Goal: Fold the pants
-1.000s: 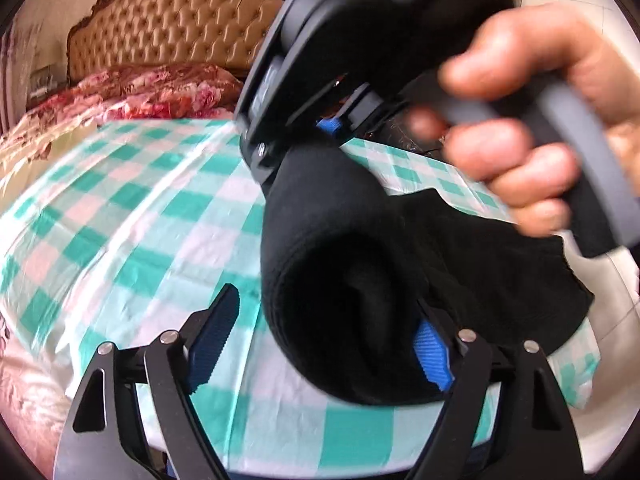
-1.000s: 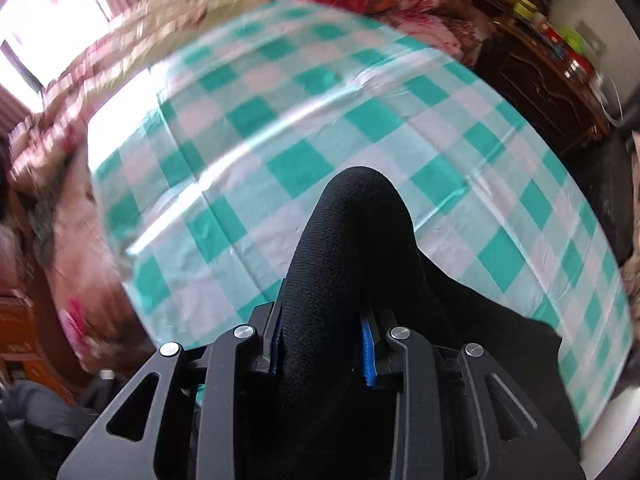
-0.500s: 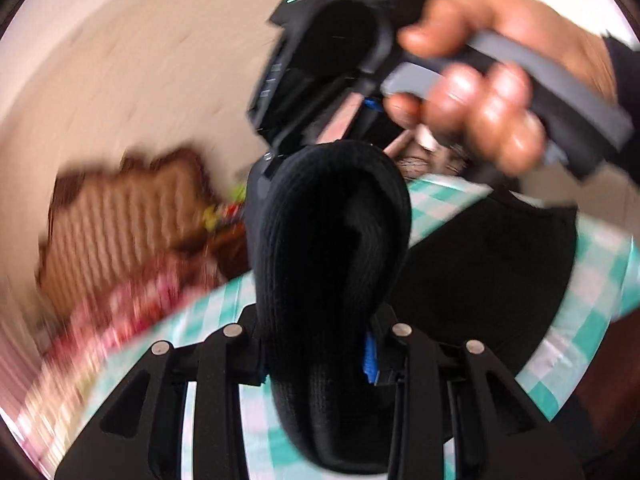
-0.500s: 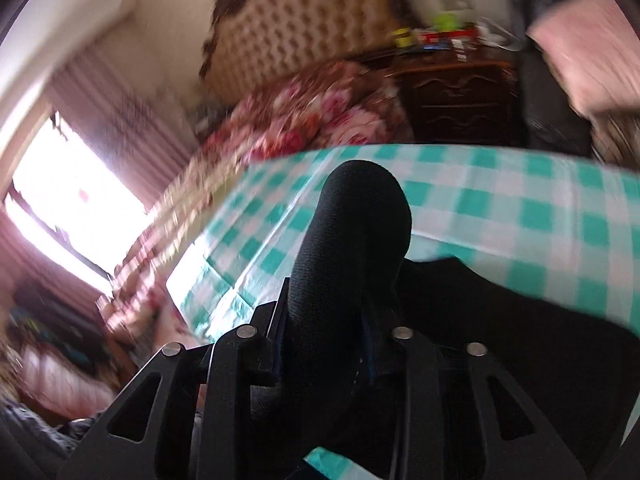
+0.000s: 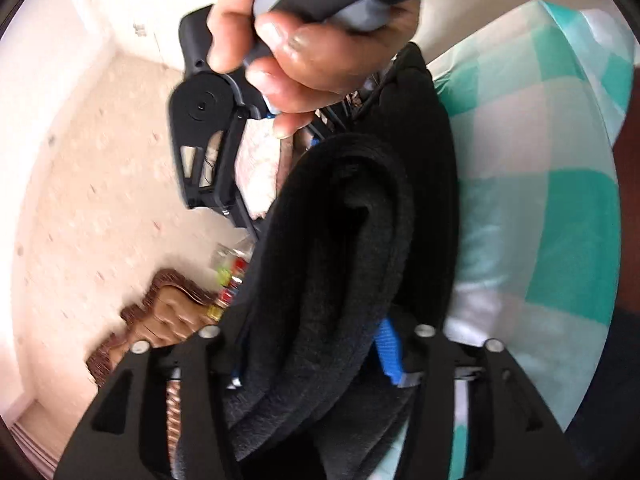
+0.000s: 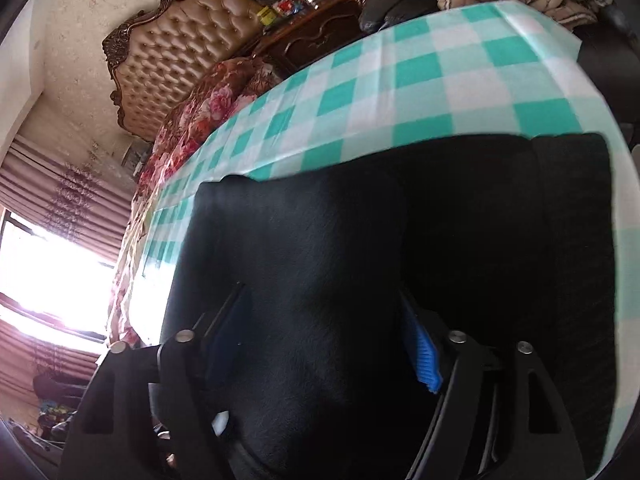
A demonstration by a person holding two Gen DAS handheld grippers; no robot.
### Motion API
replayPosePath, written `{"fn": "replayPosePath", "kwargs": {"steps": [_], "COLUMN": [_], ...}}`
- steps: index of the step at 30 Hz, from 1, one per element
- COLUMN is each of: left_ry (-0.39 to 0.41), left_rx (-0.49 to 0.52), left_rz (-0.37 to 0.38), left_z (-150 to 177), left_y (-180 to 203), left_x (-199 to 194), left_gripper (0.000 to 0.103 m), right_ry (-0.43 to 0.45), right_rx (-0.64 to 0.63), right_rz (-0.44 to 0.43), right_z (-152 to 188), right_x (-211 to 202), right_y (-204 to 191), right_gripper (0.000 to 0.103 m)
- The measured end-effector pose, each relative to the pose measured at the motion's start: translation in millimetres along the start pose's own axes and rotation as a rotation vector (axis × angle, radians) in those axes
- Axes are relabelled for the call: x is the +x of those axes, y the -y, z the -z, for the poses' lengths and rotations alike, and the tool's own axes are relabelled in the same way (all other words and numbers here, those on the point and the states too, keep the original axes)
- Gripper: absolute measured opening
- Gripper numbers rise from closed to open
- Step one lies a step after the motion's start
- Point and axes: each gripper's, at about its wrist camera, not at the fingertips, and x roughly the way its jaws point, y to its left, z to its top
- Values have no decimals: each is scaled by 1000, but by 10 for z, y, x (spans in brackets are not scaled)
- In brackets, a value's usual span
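Pants [image 6: 460, 240] beside checked cloth [image 6: 440, 64], headboard [image 6: 176, 52]

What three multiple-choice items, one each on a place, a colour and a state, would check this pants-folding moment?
1. Where does the spread part of the black pants lie?
A. on the checked tablecloth
B. on the floral bedding
C. on the floor

2. What colours are the tablecloth checks?
A. red and yellow
B. green and white
C. blue and black

3. How is the left gripper set?
A. open, holding nothing
B. shut on the tablecloth
C. shut on a bunched fold of the pants

Answers:
1. A: the right wrist view shows the dark cloth flat on the checked cover, the bedding beyond it.
2. B: teal-green and white squares show in both views.
3. C: the left wrist view shows thick black folds pinched between the blue pads. The right gripper stands wider, with pants between its fingers.
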Motion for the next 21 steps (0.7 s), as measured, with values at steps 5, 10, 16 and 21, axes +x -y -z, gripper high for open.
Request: {"fn": "replayPosePath", "kwargs": {"steps": [5, 10, 16, 21], "left_ry": [-9, -44, -30, 21], "left_rx": [-4, -8, 42, 83], "left_rz": [-29, -40, -50, -117], "left_z": [217, 220, 162, 19], "left_y": [-110, -133, 1, -159], "left_x": [-39, 122, -155, -166], "left_gripper": [71, 69, 33, 30], "right_ry": [-4, -14, -13, 77], "right_rx": [-69, -117, -124, -86], "right_rz": [93, 167, 196, 67], "right_z": [21, 54, -6, -216], "right_x": [0, 42, 59, -418], "right_y": [-111, -136, -185, -162], "right_gripper": [71, 71, 34, 24]}}
